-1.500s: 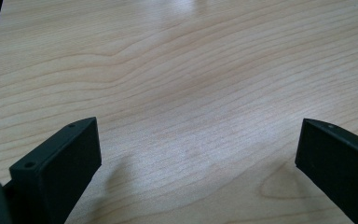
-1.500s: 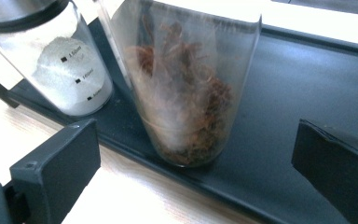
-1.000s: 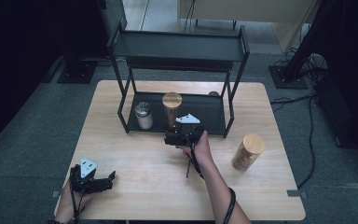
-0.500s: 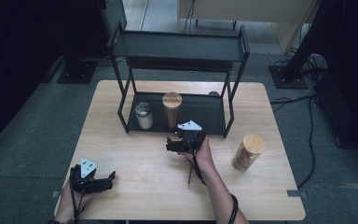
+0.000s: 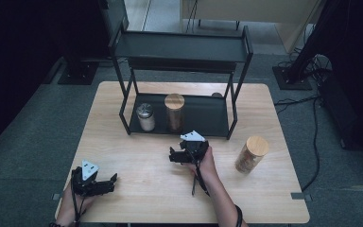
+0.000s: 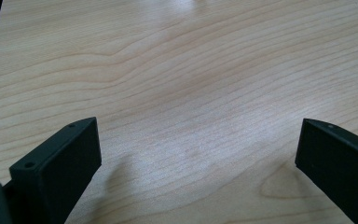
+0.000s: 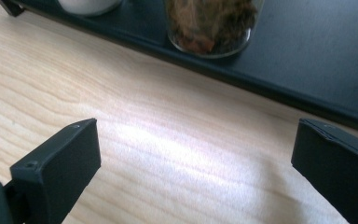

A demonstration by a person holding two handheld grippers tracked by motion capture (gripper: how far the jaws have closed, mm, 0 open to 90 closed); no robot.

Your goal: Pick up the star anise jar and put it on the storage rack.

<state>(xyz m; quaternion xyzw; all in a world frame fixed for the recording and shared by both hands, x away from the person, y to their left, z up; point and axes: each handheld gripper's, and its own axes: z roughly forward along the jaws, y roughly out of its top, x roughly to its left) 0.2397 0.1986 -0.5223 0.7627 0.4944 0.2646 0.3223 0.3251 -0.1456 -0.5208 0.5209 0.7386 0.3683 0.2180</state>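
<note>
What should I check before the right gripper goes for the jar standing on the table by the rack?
1. Right gripper open: ok, jaws wide apart with nothing between them.
2. Left gripper out of the way: ok, open and low at the near left of the table.
3. Cork-lidded jar upright: ok, it stands alone to the right of the rack.
4. Right gripper aimed at that jar: not ok, it faces the shelf jar in the rack.
5. Path to the jar free: ok, bare wood between.
6. Free shelf space: ok, to the right of the shelf jar.
</note>
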